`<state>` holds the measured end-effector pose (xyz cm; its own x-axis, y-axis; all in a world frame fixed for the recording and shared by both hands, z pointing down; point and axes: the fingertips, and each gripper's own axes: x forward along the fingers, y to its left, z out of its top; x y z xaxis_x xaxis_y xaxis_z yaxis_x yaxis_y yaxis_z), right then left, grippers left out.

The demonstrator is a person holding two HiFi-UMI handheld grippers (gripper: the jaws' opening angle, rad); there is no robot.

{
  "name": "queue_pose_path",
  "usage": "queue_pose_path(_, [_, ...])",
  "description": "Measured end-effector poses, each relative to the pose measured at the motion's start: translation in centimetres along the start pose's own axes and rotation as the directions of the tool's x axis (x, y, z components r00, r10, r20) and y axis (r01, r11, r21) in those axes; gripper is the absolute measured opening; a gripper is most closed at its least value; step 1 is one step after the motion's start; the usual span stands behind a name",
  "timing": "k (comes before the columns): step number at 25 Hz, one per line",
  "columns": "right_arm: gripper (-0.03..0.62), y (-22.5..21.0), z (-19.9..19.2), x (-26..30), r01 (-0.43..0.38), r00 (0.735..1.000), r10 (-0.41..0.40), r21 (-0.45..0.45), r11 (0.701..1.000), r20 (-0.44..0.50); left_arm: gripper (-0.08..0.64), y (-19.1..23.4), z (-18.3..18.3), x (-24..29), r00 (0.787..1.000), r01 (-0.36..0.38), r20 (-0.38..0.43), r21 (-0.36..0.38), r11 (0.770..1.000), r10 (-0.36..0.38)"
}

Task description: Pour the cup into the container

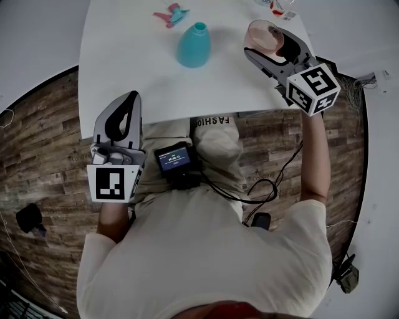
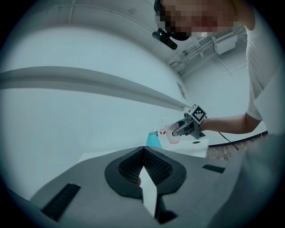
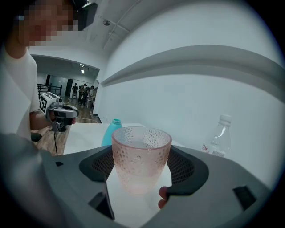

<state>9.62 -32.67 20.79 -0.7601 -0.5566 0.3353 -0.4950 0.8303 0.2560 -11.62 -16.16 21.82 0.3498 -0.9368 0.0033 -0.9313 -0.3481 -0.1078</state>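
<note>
A pink dimpled glass cup (image 1: 260,31) (image 3: 141,153) stands upright between the jaws of my right gripper (image 1: 268,42) (image 3: 141,171), which is shut on it over the table's right side. What the cup holds is hard to make out. The teal container (image 1: 193,45) (image 3: 111,131), a bottle shape with an open neck, stands on the white table (image 1: 124,68) just left of the cup. My left gripper (image 1: 133,98) (image 2: 143,150) hovers at the table's near edge with its jaws together and nothing in them. In the left gripper view, the cup (image 2: 172,134) and container (image 2: 153,140) show far off.
A pink and blue clip (image 1: 171,14) lies at the table's far side. A clear plastic water bottle (image 1: 274,5) (image 3: 217,138) stands at the far right, behind the cup. Wooden floor surrounds the table, and cables hang by my right arm.
</note>
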Motion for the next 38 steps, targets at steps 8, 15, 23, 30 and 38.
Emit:
queue_pose_path(8, [0.373, 0.4, 0.3, 1.0, -0.011, 1.000, 0.010, -0.025, 1.000, -0.018, 0.011, 0.2, -0.4, -0.2, 1.000, 0.006, -0.016, -0.011, 1.000, -0.006])
queue_pose_path(15, [0.373, 0.9, 1.1, 1.4, -0.016, 1.000, 0.016, -0.046, 0.999, -0.013, 0.011, 0.2, -0.5, -0.6, 1.000, 0.008, -0.022, -0.017, 1.000, -0.008])
queue_pose_path(23, [0.373, 1.3, 1.5, 2.0, -0.015, 1.000, 0.013, -0.081, 0.997, -0.019, 0.011, 0.1, -0.7, -0.8, 1.000, 0.008, -0.022, -0.019, 1.000, -0.008])
queue_pose_path(30, [0.373, 1.0, 1.7, 2.5, 0.004, 0.999, -0.008, -0.108, 0.994, -0.036, 0.011, 0.0, -0.5, -0.8, 1.000, 0.004, -0.024, -0.031, 1.000, -0.005])
queue_pose_path(38, [0.373, 0.6, 2.4, 3.3, 0.042, 0.997, -0.050, -0.141, 0.989, -0.052, 0.011, 0.1, -1.0, -0.8, 0.999, 0.010, -0.030, -0.029, 1.000, -0.011])
